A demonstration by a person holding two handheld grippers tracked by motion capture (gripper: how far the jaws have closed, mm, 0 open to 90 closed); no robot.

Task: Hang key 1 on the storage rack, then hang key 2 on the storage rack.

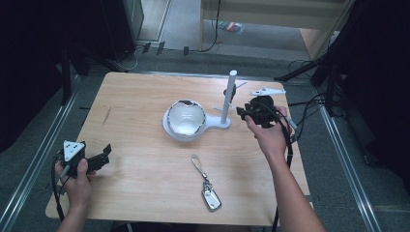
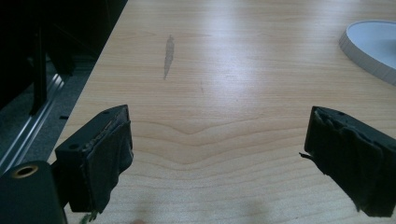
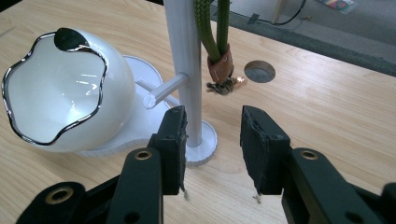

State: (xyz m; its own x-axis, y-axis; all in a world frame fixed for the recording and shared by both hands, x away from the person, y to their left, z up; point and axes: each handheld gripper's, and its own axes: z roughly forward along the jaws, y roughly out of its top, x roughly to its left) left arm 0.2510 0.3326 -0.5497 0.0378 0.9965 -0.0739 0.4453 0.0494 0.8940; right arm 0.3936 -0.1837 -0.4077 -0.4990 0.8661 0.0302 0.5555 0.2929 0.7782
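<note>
right gripper (image 3: pixel 212 149) part open, empty | lanyard (image 3: pixel 215 35) hung dead ahead, just above jaws, axis upright on stand (image 3: pixel 184 60) | left gripper (image 2: pixel 219 158) wide open, far off

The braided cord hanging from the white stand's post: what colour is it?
Olive green braided cord, ending in a brown leather tab; the right gripper view shows it best.

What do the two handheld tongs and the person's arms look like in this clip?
Both tongs are black with two blocky jaws faced in worn, fraying black padding. The left tongs carry a grey three-cornered plate with dark dots on top; brass-ringed screw holes show on the right tongs. A black cable trails from each. The forearms are bare, no sleeves.
</note>
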